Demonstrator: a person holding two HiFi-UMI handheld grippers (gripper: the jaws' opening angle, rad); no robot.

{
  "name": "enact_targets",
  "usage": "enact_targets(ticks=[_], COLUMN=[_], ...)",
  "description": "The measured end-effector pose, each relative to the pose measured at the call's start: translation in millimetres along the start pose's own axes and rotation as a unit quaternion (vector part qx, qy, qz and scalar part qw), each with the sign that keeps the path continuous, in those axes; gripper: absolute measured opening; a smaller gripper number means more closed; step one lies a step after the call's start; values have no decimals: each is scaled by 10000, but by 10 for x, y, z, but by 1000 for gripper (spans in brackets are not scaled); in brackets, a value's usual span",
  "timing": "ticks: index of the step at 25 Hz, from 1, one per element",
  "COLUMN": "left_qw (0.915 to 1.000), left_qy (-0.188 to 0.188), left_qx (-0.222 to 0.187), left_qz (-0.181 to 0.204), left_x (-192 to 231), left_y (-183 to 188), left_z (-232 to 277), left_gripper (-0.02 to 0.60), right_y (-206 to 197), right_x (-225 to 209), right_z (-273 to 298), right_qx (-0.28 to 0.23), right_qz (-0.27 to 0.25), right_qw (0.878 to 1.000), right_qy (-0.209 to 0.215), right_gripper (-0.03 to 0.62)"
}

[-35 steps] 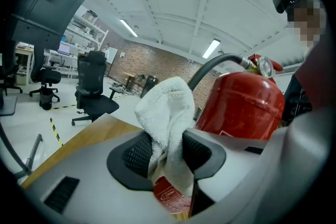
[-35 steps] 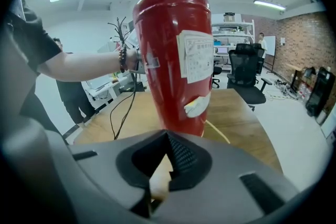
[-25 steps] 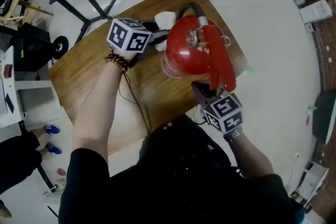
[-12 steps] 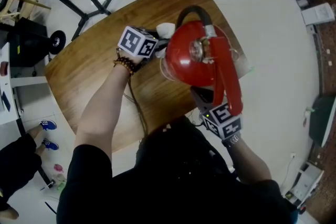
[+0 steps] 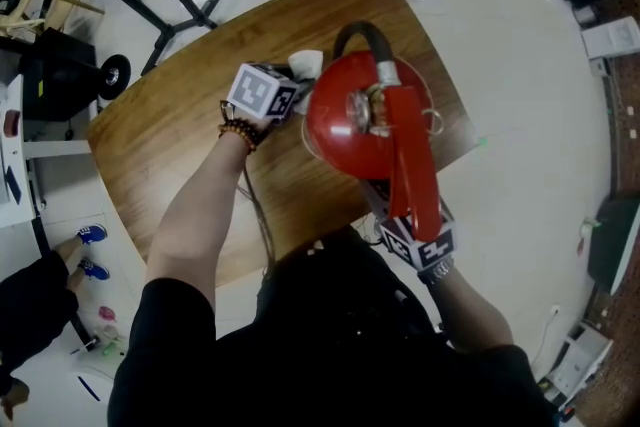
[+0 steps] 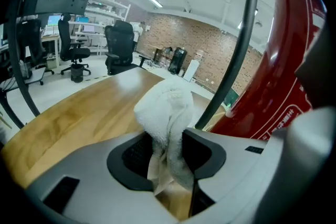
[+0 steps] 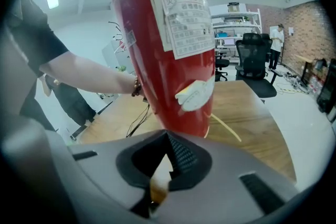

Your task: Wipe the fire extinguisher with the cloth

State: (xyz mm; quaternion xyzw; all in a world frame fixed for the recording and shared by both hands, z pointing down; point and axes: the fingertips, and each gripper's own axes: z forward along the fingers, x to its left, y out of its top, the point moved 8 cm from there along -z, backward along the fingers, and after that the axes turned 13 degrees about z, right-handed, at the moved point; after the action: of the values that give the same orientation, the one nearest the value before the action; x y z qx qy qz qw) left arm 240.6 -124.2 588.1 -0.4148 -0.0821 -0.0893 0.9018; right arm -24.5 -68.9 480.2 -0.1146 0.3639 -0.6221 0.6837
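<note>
Left gripper (image 6: 168,150): grey moulded shell with a black slot; black ribbed pads (image 6: 134,153).
Right gripper (image 7: 164,164): same grey shell with black slots on either side; black pads (image 7: 182,155) with a fine diamond texture.
Left cube (image 5: 263,92): white, with black square markers on its faces.
Right cube (image 5: 422,242): white, with black square markers.
Cable (image 5: 256,207): thin and dark, running from the left gripper.
Top (image 5: 330,345): black, with short sleeves (image 5: 165,315).
Bracelet (image 5: 236,128): reddish-brown beads on the left wrist.
Band (image 5: 437,271): dark, on the right wrist; too small to tell more.
</note>
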Motion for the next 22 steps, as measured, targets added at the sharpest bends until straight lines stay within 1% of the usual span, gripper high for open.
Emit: enact_targets(ticks=[3, 7, 9, 12, 16, 22], left_qw=[9995, 9959, 9933, 9888, 9850, 9815], left_qy=[263, 856, 1124, 1464, 1699, 1831], left_qx=[-134, -161, -190, -273, -304, -487], left_qz=[-99, -231, -199, -94, 21, 278], left_x=[-32, -31, -69, -158, -424, -966], left_y=[-26, -86, -95, -153, -191, -68], left_z=[-186, -523, -734, -1007, -1329, -1692], left_gripper=[146, 147, 147, 147, 147, 147], right_y=[-31, -33, -31, -23, -24, -45], right_x=[-57, -118, -93, -19, 129, 378], right_z=[-1, 66, 120, 128, -12, -334], right_qx=[166, 213, 208, 115, -268, -748], right_qz=[-82, -331, -466, -584, -589, -560], right_qw=[9996, 9979, 9968, 9961, 9963, 9953], right_qy=[214, 508, 620, 654, 561, 268], right_gripper=[21, 21, 21, 21, 21, 21])
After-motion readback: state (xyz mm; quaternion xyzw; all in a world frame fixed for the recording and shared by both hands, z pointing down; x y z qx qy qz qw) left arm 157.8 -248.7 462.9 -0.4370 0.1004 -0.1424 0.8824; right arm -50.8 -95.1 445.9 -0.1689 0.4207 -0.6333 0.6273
